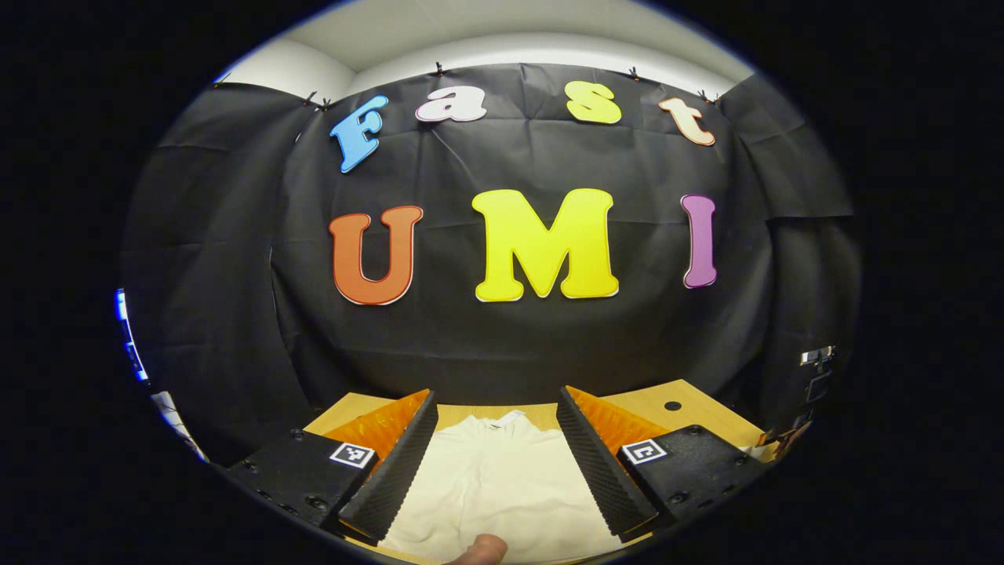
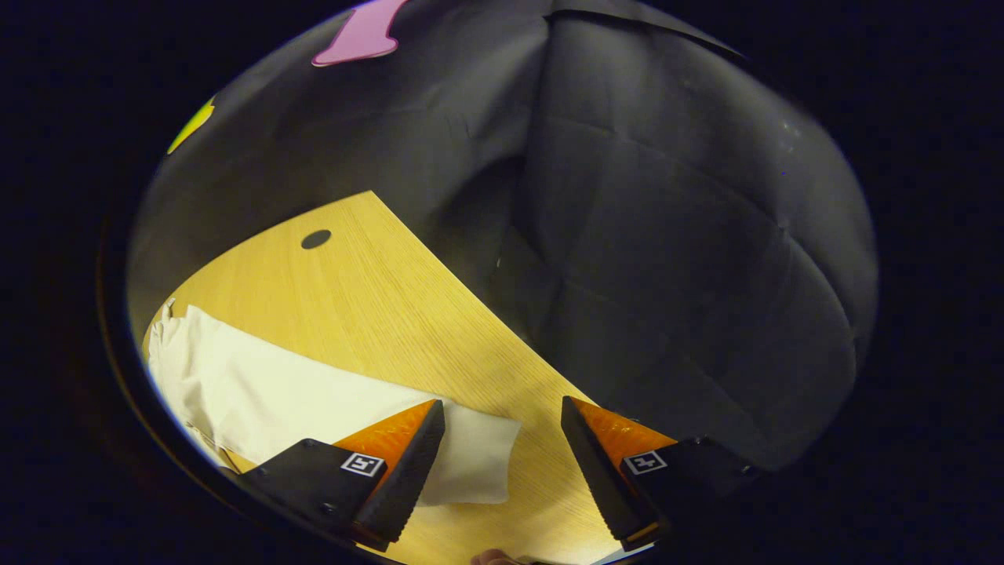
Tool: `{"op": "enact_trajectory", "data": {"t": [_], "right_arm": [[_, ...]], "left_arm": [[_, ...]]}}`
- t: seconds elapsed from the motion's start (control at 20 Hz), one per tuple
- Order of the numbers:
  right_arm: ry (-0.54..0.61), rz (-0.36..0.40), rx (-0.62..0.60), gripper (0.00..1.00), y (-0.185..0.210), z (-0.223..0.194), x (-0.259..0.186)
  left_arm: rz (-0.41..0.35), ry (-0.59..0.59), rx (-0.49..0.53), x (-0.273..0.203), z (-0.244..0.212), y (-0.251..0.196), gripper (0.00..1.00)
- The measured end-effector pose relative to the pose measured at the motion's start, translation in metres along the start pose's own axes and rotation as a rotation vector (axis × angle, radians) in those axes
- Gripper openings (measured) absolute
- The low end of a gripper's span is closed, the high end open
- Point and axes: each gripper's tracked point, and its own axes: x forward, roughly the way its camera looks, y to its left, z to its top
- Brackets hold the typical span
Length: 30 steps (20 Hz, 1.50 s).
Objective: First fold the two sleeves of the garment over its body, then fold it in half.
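A: Where's the cream-white cloth garment (image 1: pixel 502 479) lying?

B: Flat on the light wooden table (image 2: pixel 376 290), sleeve (image 2: pixel 471 455) stretching out sideways.

A: And the 2 tongs?

B: The left gripper (image 1: pixel 496 416) is hovering above the body, jaws gaping, holding nothing. The right gripper (image 2: pixel 502 424) is spreading wide over the sleeve's end, gripping nothing.

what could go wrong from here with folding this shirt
1. The right gripper is open with the sleeve end lying between its fingers near the table edge; a shallow pinch might catch only a thin edge, which could slip out mid-fold.
2. The left gripper is open above the cream garment body, not a sleeve; closing there might bunch the torso.
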Motion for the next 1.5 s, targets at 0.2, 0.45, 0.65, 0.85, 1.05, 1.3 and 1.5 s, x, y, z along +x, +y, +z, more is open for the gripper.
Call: {"op": "enact_trajectory", "data": {"t": [0.2, 0.45, 0.65, 0.85, 1.05, 1.3, 1.5], "right_arm": [[0.145, -0.005, 0.080, 0.94, 0.005, -0.018, 0.007], [0.277, 0.079, 0.112, 0.88, 0.015, -0.028, 0.005], [0.363, 0.082, 0.153, 0.76, 0.022, -0.028, 0.009], [0.402, 0.105, 0.156, 0.73, 0.028, -0.031, 0.011], [0.431, 0.140, 0.190, 0.52, 0.032, -0.031, 0.012], [0.440, 0.145, 0.215, 0.37, 0.031, -0.033, 0.015], [0.452, 0.142, 0.178, 0.14, 0.037, -0.032, 0.017]], "left_arm": [[-0.008, 0.008, 0.029, -0.001, -0.008, 0.014, 0.98], [-0.005, 0.024, 0.014, -0.004, -0.016, 0.034, 0.98], [0.014, 0.048, -0.006, -0.009, -0.027, 0.054, 0.98], [0.039, 0.084, -0.005, -0.009, -0.040, 0.071, 0.98], [0.033, 0.084, 0.003, -0.014, -0.041, 0.073, 0.98], [0.035, 0.092, 0.016, -0.017, -0.044, 0.074, 0.99], [0.036, 0.104, 0.025, -0.020, -0.049, 0.076, 0.99]]}}
